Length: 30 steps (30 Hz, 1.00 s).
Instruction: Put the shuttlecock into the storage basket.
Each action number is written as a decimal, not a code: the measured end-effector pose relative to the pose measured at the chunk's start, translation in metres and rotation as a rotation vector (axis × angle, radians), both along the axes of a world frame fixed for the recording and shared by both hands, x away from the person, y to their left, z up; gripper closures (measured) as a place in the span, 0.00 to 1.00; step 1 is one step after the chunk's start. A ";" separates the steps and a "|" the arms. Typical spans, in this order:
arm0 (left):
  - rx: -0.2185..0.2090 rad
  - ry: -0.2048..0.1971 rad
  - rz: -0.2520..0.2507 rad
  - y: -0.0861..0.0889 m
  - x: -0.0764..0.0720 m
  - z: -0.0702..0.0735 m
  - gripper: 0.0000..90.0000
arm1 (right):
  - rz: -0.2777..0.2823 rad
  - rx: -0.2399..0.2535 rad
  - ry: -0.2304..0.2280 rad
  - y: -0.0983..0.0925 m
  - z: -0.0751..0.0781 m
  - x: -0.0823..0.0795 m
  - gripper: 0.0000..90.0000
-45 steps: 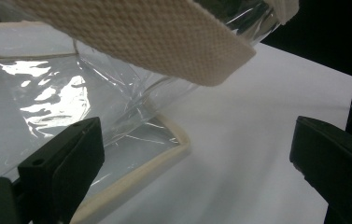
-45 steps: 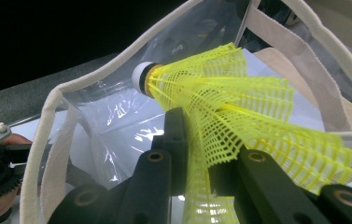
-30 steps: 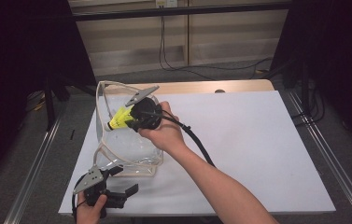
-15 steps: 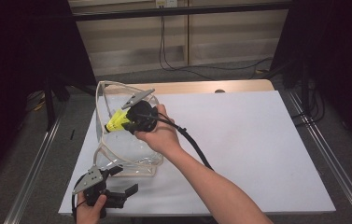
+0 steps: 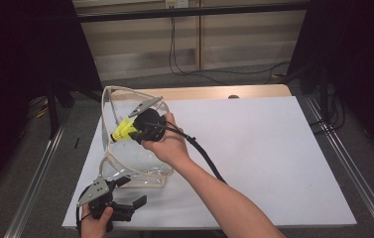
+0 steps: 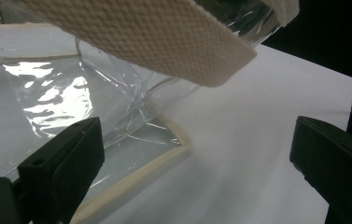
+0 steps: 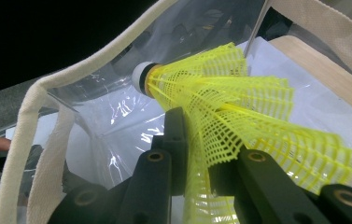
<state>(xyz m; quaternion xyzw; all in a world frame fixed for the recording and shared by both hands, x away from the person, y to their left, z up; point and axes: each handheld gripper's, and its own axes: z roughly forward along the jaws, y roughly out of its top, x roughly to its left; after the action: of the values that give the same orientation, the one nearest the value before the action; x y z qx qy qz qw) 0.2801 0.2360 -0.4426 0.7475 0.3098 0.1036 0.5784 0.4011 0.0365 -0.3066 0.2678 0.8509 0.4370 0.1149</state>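
Here the right gripper (image 7: 197, 186) pinches a yellow shuttlecock (image 7: 239, 126) inside the clear bag (image 5: 125, 163); the left gripper (image 5: 125, 203) rests wide open, empty.

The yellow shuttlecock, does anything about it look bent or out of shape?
Yes. The right hand-held gripper pinches the shuttlecock by its mesh skirt, which is squashed and folded between the jaws. Its white cork tip points into the clear bag.
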 end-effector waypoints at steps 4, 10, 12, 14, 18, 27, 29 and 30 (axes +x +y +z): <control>0.000 -0.002 -0.002 0.000 0.000 0.000 0.04 | -0.001 0.002 0.009 0.001 -0.003 0.001 0.89; -0.002 -0.001 -0.003 0.000 0.000 0.000 0.04 | -0.004 0.002 0.020 0.004 -0.007 0.002 0.89; -0.002 -0.001 -0.003 0.000 0.000 0.000 0.04 | -0.005 -0.002 0.022 0.005 -0.009 0.002 0.89; -0.002 -0.001 -0.002 0.000 0.000 0.000 0.04 | -0.007 -0.004 0.025 0.006 -0.010 0.002 0.89; -0.002 -0.001 -0.002 0.000 0.000 0.000 0.04 | -0.007 -0.001 0.026 0.009 -0.011 0.003 0.89; -0.001 -0.001 -0.002 0.000 0.000 0.000 0.04 | -0.012 0.013 0.035 0.010 -0.012 0.003 0.89; 0.000 -0.002 -0.001 0.000 0.000 0.000 0.04 | -0.012 0.021 0.037 0.011 -0.012 0.003 0.89; 0.000 -0.002 -0.001 0.000 0.000 0.000 0.04 | -0.014 0.022 0.038 0.011 -0.012 0.003 0.89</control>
<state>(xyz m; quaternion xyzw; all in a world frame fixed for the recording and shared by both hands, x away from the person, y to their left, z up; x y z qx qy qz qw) 0.2799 0.2359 -0.4425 0.7475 0.3088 0.1040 0.5789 0.4041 0.0480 -0.3191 0.2833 0.8461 0.4405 0.0989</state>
